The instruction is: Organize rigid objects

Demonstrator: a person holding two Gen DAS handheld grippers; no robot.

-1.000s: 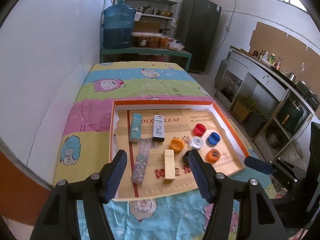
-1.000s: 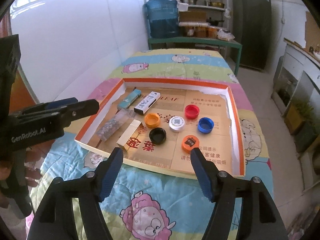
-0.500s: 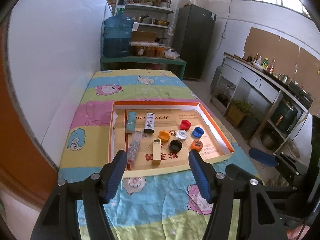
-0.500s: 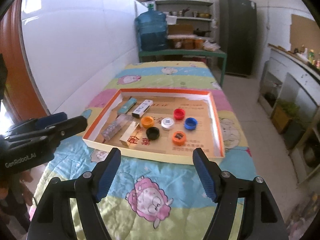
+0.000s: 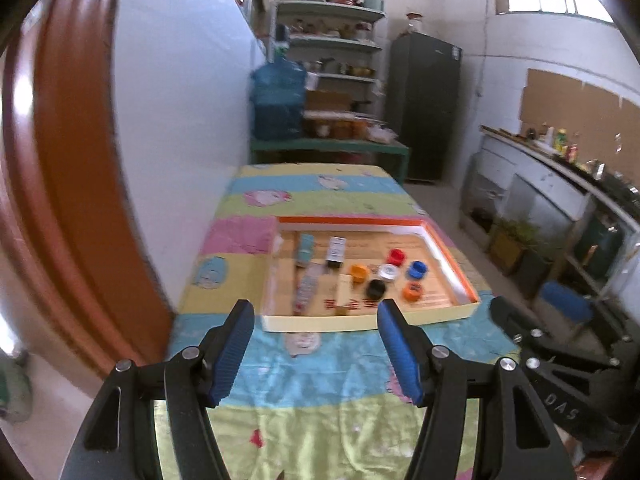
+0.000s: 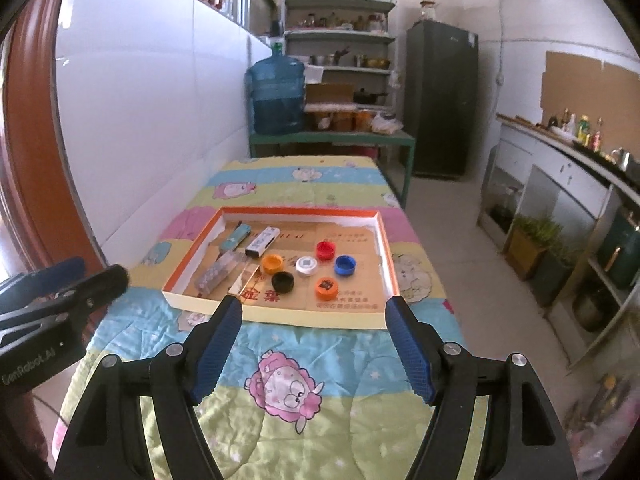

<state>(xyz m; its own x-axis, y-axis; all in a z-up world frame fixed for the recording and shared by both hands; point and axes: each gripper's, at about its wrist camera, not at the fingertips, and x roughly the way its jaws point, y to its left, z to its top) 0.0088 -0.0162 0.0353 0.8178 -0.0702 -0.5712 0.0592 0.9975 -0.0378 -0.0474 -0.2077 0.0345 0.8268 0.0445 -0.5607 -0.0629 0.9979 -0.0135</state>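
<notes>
Six bottle caps (image 6: 306, 266) and four slim boxes (image 6: 244, 254) (loosely grouped) inside the shallow orange-rimmed tray (image 6: 384, 252).

Tray (image 6: 390, 276) on quilt (image 6: 320, 184) ahead of me: 4 boxes (image 6: 262, 241) in its left half, 6 caps (image 6: 307, 266) clustered right; water jug (image 6: 276, 94) behind on bench (image 6: 332, 137).

left wrist view blurs the tray (image 5: 372, 322) and its contents.

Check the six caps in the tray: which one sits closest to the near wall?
The orange cap with the dark top. It lies nearest the tray's near wall; the black cap comes next, and the red, blue, white and plain orange ones lie farther back.
</notes>
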